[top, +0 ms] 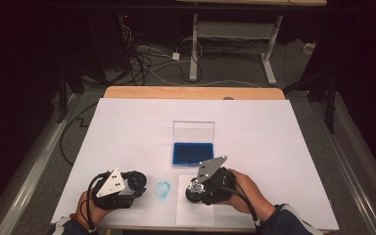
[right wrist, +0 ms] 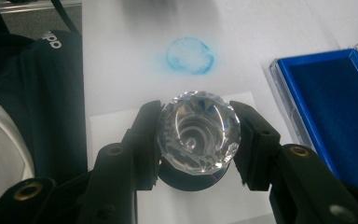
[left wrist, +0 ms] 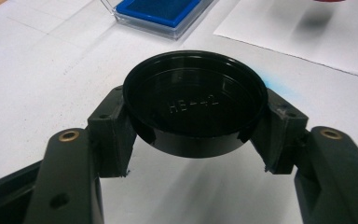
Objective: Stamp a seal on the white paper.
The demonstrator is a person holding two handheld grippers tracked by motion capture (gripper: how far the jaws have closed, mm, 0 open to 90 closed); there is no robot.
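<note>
My left gripper (top: pixel 135 182) is shut on a round black cap (left wrist: pixel 195 100) and holds it just above the white table cover, hollow side up, at the near left. My right gripper (right wrist: pixel 198 140) is shut on a stamp (right wrist: pixel 198 133) with a clear faceted knob and a black base. In the high view the stamp (top: pixel 194 188) is over a small white sheet (top: pixel 196 210) near the front edge. A blue ink pad (top: pixel 193 152) lies in an open clear case behind it. A round blue ink mark (top: pixel 162 191) sits on the cover between the two grippers.
White paper (top: pixel 127 127) covers most of the wooden table (top: pixel 191 92). The case's clear lid (top: pixel 193 131) stands upright behind the pad. A dark sleeve (right wrist: pixel 46 93) fills the left of the right gripper view. Cables lie on the floor beyond the table.
</note>
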